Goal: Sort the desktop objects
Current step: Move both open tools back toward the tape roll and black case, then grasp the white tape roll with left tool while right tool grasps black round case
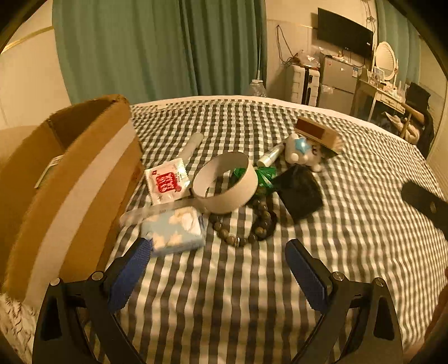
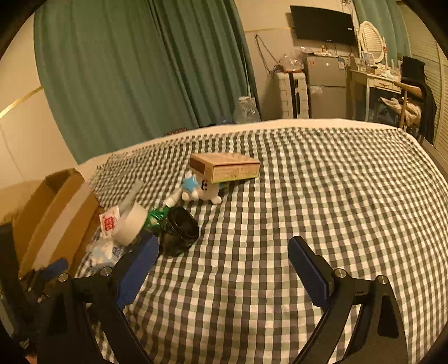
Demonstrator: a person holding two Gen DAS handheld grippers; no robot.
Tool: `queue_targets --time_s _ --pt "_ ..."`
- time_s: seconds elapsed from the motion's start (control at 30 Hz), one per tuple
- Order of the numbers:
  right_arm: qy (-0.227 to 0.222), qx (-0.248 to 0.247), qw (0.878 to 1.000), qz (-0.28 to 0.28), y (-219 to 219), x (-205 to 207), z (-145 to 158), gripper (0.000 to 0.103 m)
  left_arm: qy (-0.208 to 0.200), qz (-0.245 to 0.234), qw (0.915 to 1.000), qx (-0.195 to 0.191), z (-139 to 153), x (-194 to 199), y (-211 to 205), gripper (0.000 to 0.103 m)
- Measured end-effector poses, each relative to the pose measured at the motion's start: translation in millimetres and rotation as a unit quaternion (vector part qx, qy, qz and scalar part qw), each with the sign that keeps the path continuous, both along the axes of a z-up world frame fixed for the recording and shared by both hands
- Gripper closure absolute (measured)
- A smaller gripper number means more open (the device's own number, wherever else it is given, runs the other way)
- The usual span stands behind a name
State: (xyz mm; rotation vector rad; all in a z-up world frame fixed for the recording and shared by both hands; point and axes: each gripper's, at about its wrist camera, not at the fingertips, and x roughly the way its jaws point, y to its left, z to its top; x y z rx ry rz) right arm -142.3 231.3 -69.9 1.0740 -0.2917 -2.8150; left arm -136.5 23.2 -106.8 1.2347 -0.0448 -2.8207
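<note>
Left wrist: tissue pack (image 1: 175, 231) touches open left claw's (image 1: 218, 249) fingertip.

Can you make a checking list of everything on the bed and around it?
Surface: checked bedspread, wrinkled.
Job's things: cardboard box open at left; tape roll, bead bracelet, tissue pack, red-and-white sachet, plush toy with small carton resting on it.
Clutter: black pouch, green wrapper.
Tongs: left tongs and right tongs open, empty.
Cables: wires on wall.
Surroundings: green curtain, TV, fridge.
</note>
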Motion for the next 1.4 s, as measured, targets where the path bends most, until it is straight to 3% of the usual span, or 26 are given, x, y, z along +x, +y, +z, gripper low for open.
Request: queue_targets --time_s 0.37,0.6,0.67,0.73,0.77,0.8,0.83,0.9,0.93,1.0,1.03,1.07,1.1,1.13,1.27,1.4 --pt "-0.028 0.008 0.996 0.084 -43 -52 -34 0.009 -0.014 -0.015 0.9996 0.021 -32 -66 -13 0.004" --pt "-0.070 -0.039 0.993 0.088 -45 -94 -64 0.009 -0.017 -0.037 0.9991 0.015 -47 -86 -15 0.004" --pt "-0.075 -0.045 0.992 0.088 -46 -102 -68 0.010 -0.016 -0.043 0.9987 0.021 -47 -88 -18 0.010" --pt "-0.085 -0.053 0.990 0.095 -48 -108 -73 0.016 -0.018 -0.053 0.9982 0.023 -48 -89 -19 0.020" --pt "-0.091 -0.053 0.989 0.099 -50 -109 -75 0.025 -0.021 -0.061 0.9977 0.022 -48 -89 -19 0.026" --pt "-0.099 -0.049 0.988 0.104 -52 -110 -78 0.035 -0.024 -0.066 0.9974 0.016 -49 -88 -19 0.026" --pt "-0.102 -0.047 0.987 0.111 -54 -110 -79 0.038 -0.024 -0.069 0.9973 0.012 -49 -87 -19 0.026" --pt "-0.100 -0.053 0.986 0.121 -56 -108 -76 0.054 -0.024 -0.072 0.9971 0.011 -48 -83 -23 0.027" --pt "-0.100 -0.052 0.986 0.122 -57 -106 -74 0.057 -0.025 -0.072 0.9970 0.015 -47 -82 -24 0.027" --pt "-0.096 -0.054 0.986 0.125 -58 -103 -69 0.077 -0.022 -0.073 0.9969 0.018 -42 -78 -25 0.027" --pt "-0.094 -0.052 0.986 0.124 -59 -100 -67 0.080 -0.020 -0.075 0.9968 0.018 -39 -75 -25 0.028" --pt "-0.092 -0.050 0.987 0.125 -59 -98 -66 0.087 -0.018 -0.077 0.9967 0.019 -36 -72 -26 0.037" --pt "-0.091 -0.050 0.986 0.127 -60 -95 -64 0.095 -0.017 -0.077 0.9967 0.019 -32 -72 -24 0.054" --pt "-0.089 -0.044 0.987 0.126 -59 -90 -61 0.096 -0.024 -0.079 0.9965 0.018 -29 -74 -24 0.080" --pt "-0.079 -0.037 0.989 0.120 -58 -75 -50 0.096 -0.035 -0.088 0.9952 0.025 -23 -69 -23 0.092" --pt "-0.074 -0.049 0.990 0.109 -51 -60 -39 0.096 -0.036 -0.085 0.9950 0.039 -14 -65 -25 0.093"
